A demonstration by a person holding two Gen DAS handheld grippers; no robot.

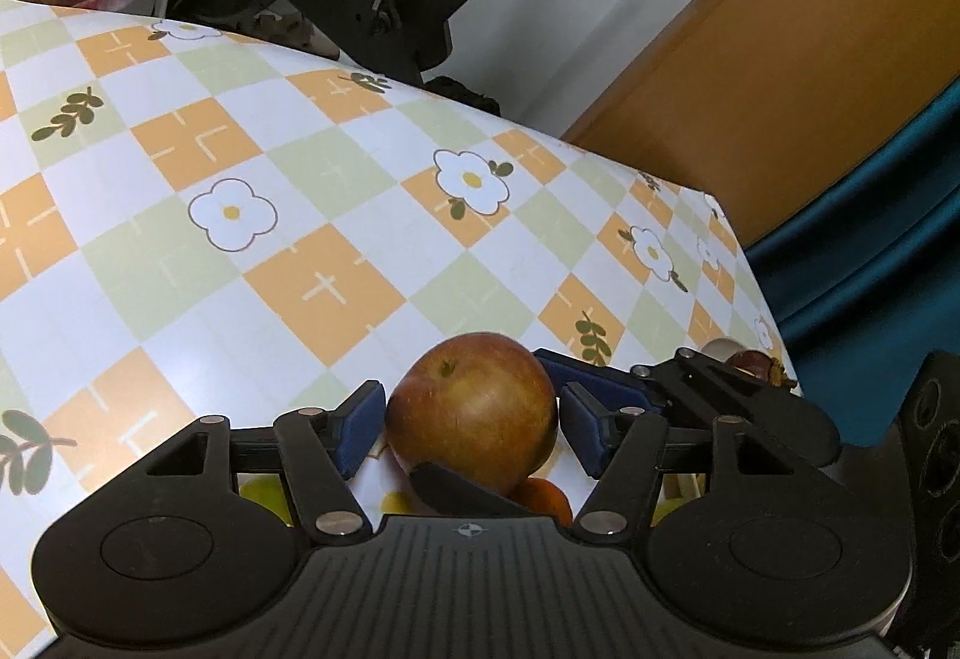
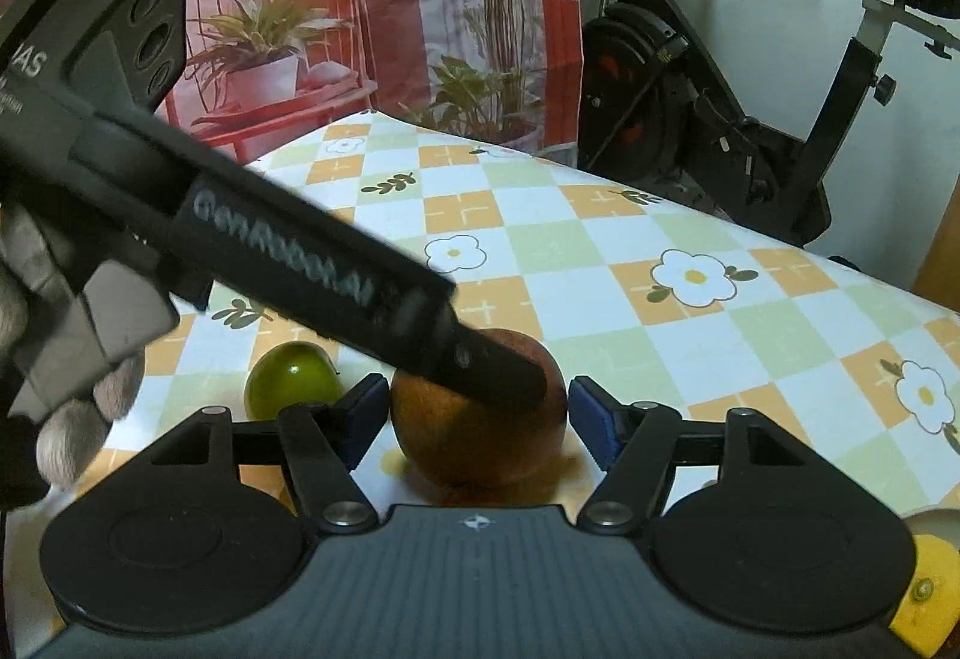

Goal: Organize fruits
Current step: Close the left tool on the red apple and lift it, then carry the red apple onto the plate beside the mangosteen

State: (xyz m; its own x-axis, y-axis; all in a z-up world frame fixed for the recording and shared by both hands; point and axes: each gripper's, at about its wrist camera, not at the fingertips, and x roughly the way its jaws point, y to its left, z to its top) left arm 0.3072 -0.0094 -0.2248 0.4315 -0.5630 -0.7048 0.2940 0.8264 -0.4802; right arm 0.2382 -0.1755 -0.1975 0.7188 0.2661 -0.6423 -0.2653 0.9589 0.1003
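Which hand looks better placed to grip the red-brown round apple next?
Probably right: the apple rests on the checked tablecloth, centred between the right gripper's open pads, while the left gripper reaches across its top.

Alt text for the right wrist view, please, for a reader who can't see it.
A reddish apple sits on a checked floral tablecloth between the open blue-padded fingers of the right gripper, while the left gripper, held in a gloved hand, reaches in over its top. A green fruit lies just left; an exercise bike stands behind.
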